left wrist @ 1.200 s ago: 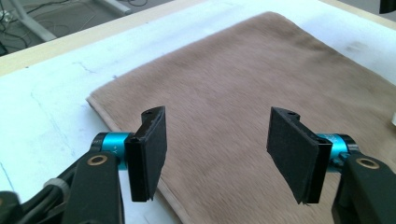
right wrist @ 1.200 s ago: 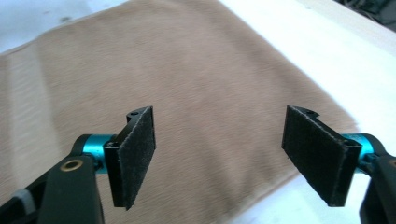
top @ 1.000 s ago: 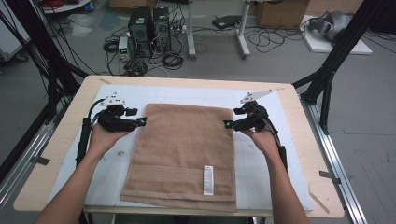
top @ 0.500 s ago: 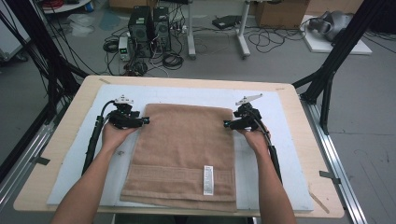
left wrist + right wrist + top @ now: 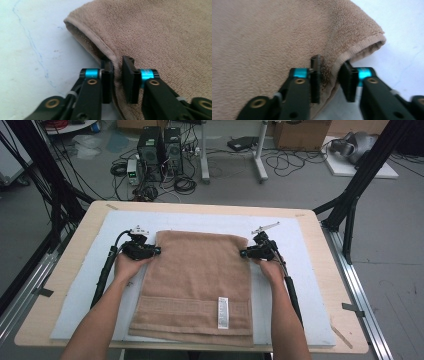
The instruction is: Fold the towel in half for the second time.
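Brown towel (image 5: 197,285) lies flat on the white mat (image 5: 300,285) on the desk (image 5: 65,270), folded, label end nearest the person. Left claw (image 5: 156,251) and right claw (image 5: 243,253) have just been closing, each now pinching a side hem near the far corners, terry edge squeezed between the pads. Soft, light, limp cloth: it will sag and drape if lifted, not slippery. Hem corners are the best hold, both sides gripped together.
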Available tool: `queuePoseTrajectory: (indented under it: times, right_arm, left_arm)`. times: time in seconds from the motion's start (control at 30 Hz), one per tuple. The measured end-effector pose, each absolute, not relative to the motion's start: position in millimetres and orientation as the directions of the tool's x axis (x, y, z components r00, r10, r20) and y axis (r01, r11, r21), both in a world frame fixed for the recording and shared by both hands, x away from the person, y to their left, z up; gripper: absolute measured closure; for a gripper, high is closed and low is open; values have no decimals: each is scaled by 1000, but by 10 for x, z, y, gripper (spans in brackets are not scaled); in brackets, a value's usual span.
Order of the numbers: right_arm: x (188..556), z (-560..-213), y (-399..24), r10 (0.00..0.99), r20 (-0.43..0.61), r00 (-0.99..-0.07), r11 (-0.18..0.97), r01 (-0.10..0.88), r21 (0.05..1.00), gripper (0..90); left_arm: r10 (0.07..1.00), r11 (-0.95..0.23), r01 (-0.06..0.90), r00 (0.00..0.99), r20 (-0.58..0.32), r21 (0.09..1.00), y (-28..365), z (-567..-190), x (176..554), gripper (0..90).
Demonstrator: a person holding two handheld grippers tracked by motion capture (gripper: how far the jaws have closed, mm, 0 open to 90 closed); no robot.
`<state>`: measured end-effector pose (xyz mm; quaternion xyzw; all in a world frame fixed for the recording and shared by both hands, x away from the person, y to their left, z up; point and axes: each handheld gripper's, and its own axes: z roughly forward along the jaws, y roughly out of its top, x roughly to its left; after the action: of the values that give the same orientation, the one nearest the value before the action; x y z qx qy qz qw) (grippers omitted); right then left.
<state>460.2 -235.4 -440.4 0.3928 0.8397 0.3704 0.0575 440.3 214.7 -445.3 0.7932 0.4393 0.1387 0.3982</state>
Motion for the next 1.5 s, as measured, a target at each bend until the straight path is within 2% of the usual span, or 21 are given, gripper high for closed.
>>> queuePoseTrajectory:
  times: [0.07,0.2,0.63,0.87,0.97,1.1,1.3,1.5]
  right_arm:
    - [4603,-4403,-2357,694,217,-686,410,625,664,809]
    - [4589,-4357,-2351,695,201,-690,419,617,666,821]
    - [4428,-3866,-2405,643,148,-751,437,519,735,823]
    - [4135,-3550,-2435,593,132,-795,435,453,778,823]
    - [3976,-3511,-2422,567,132,-813,446,438,781,822]
    - [3749,-3577,-2419,537,158,-829,466,448,763,821]
    - [3428,-3856,-2452,500,210,-841,493,475,729,820]
    - [3279,-4169,-2508,501,269,-823,482,523,703,796]
  left_arm:
    - [810,-258,611,559,-178,748,2182,-4459,4420,804]
    - [809,-242,616,555,-195,750,2199,-4450,4420,826]
    - [778,-213,513,604,-174,831,2320,-4086,4229,833]
    - [750,-244,441,650,-120,864,2385,-3908,3932,832]
    - [738,-234,431,663,-130,872,2428,-3933,3755,832]
    - [711,-253,418,692,-125,872,2457,-4005,3511,832]
    - [669,-308,425,733,-124,851,2467,-4185,3142,832]
    - [652,-305,448,741,-159,840,2510,-4362,2955,823]
